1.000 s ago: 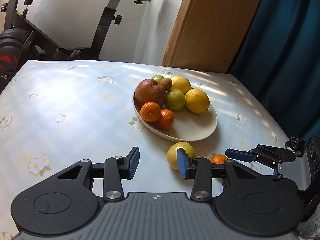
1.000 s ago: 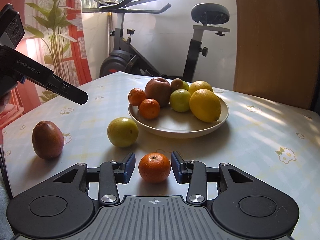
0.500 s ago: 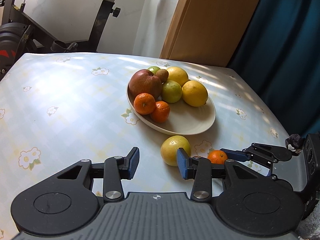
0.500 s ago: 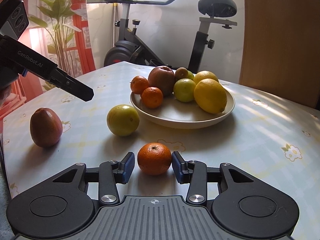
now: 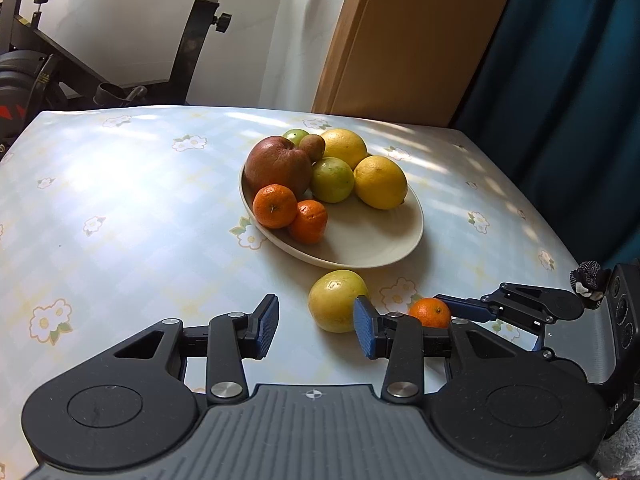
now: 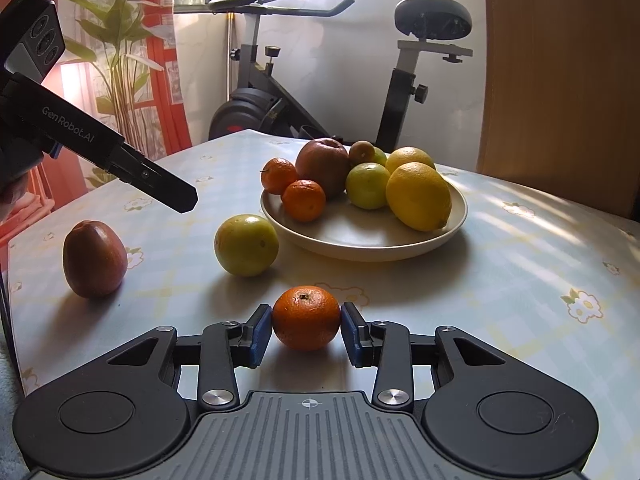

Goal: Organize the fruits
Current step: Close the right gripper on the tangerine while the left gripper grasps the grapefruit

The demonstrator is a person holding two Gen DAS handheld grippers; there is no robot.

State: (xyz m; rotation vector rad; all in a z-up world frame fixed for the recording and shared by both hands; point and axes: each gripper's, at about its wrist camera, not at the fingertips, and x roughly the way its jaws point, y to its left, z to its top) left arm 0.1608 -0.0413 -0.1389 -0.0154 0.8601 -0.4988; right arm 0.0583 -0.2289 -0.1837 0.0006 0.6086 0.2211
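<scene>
Orange mandarin (image 6: 306, 317) between closing right gripper (image 6: 306, 334) fingers (image 6: 259, 334).

Brand on left gripper (image 6: 120, 156): "GenRobot.AI", white letters along the black side of its body, seen from the right wrist view.
Other markings: red shapes on the exercise bike (image 5: 24, 92) flywheel housing are not readable as text.
Fruits, plate, tablecloth: no readable text.
</scene>
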